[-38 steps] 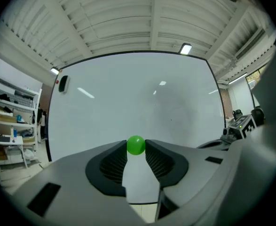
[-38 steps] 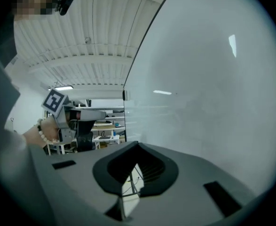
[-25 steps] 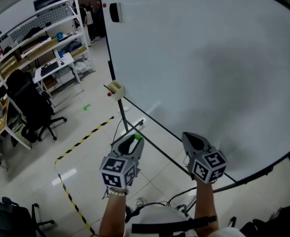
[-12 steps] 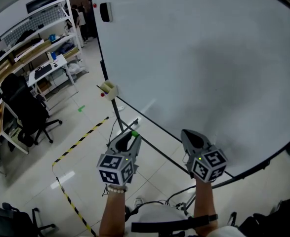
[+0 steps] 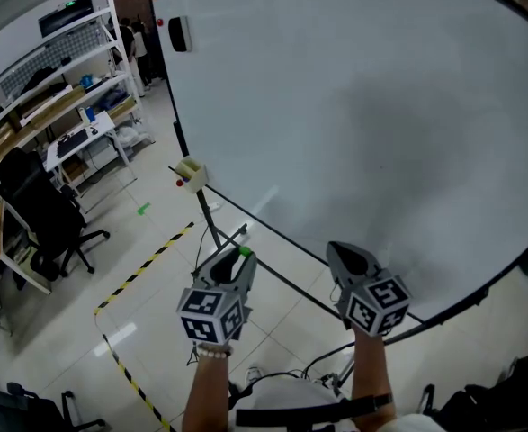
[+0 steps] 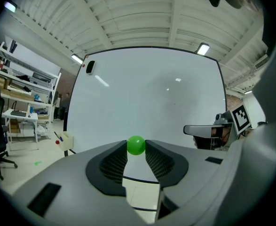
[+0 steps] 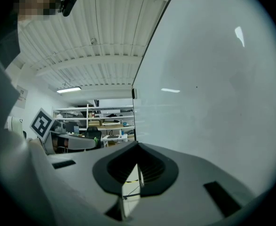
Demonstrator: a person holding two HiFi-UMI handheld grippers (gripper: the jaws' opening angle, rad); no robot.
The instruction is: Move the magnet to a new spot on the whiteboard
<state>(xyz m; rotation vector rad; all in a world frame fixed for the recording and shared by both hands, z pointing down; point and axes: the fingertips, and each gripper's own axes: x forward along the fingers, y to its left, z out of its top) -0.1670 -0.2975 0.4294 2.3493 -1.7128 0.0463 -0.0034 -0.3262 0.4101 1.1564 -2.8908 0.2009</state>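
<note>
A small green ball magnet (image 6: 136, 145) sits pinched between the tips of my left gripper (image 6: 136, 148), which is shut on it. In the head view the magnet (image 5: 243, 252) shows at the front of the left gripper (image 5: 241, 256), short of the whiteboard (image 5: 362, 106). The board's lower frame runs just beyond it. My right gripper (image 5: 339, 249) is held level beside the left one, close to the whiteboard's lower part. Its jaws (image 7: 137, 145) meet at the tips with nothing between them. The large whiteboard (image 6: 147, 98) fills the left gripper view ahead.
A black eraser (image 5: 179, 34) and a small red dot (image 5: 161, 22) sit at the whiteboard's top left corner. A small marker box (image 5: 190, 170) hangs at its left edge. Shelves (image 5: 61, 79), a desk and an office chair (image 5: 39, 205) stand to the left. Yellow-black tape (image 5: 147, 255) marks the floor.
In the head view the whiteboard's left edge and the shelves have slid leftward. Both grippers keep their pose, the left one still holding the green magnet.
</note>
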